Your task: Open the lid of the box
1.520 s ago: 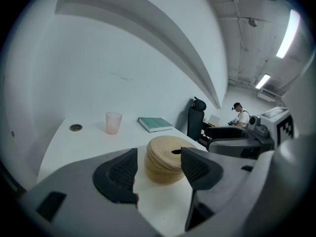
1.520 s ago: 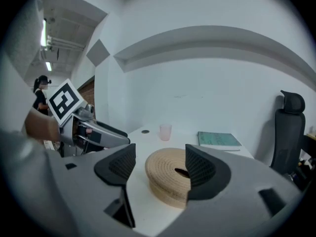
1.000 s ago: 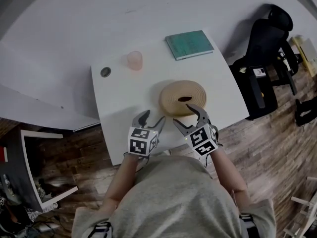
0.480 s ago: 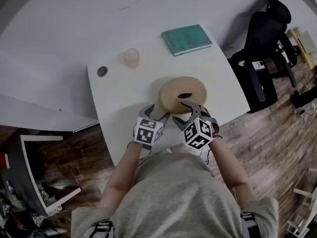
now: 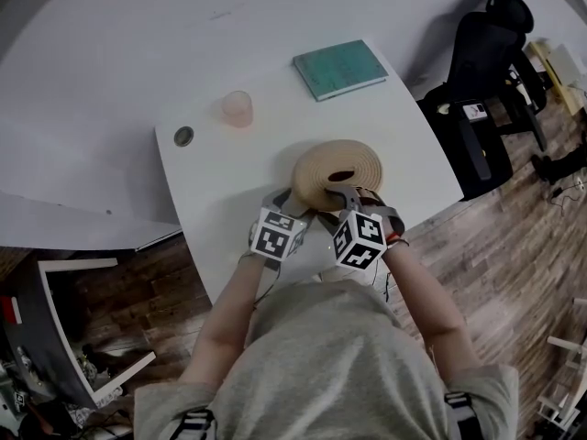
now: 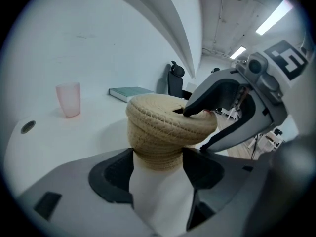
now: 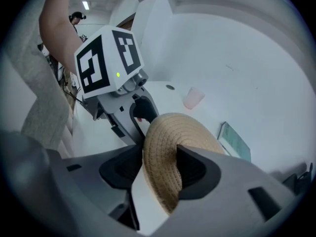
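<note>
Closing the right gripper (image 7: 159, 158) on the rim of the round tan woven lid (image 5: 341, 165), 1 jaw lying on top by the centre dip, the other under the rim. Holding the left gripper (image 6: 158, 158) wide, its 2 jaws flanking the lower body of the tan woven box (image 6: 148, 154), sitting near the front edge of the white counter (image 5: 220, 177). Leaving the translucent pink cup (image 5: 237, 108) and teal book (image 5: 339, 69) well apart at the far side.

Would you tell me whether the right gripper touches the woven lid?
Touching: in the left gripper view the right gripper rests its upper finger on the lid; its jaws are closing around the rim.
</note>
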A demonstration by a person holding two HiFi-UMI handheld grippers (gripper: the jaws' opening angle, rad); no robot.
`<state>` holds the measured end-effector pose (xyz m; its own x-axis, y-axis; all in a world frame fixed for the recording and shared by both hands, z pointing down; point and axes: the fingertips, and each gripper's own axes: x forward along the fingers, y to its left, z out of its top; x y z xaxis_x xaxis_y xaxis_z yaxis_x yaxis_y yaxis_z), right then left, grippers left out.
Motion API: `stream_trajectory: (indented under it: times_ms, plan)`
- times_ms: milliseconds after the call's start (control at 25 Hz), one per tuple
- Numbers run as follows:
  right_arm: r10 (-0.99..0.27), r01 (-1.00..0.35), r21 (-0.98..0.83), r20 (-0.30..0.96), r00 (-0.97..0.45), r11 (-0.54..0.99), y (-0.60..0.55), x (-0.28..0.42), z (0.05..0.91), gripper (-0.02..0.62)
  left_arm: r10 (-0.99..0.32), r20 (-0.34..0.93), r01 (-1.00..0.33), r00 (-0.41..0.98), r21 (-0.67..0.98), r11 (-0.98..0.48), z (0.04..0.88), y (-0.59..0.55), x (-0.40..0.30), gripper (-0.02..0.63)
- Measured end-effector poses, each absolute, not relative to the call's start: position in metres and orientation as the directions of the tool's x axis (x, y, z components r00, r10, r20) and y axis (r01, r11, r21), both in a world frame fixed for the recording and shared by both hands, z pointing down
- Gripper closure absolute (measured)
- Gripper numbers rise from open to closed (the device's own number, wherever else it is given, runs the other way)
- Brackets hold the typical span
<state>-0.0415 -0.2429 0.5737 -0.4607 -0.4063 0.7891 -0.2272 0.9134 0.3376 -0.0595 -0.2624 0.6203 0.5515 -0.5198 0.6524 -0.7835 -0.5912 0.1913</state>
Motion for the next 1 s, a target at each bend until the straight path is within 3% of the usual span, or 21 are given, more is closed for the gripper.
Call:
stream_trajectory:
  times_ms: [40,1000]
  plan:
    - [-0.410,-0.232,0.339,0.788,-0.460,0.912,-0.244,-0.041,0.573,0.396,-0.516,0.652,-0.780,0.555,0.195,-0.594,0.620,-0.263,-0.060,0.322]
    - [-0.415,-0.215,0.355,0.781,-0.467,0.910,-0.243,-0.039,0.557,0.448,-0.534,0.649,-0.788,0.542,0.172,-0.591,0.620,-0.267,-0.060,0.322]
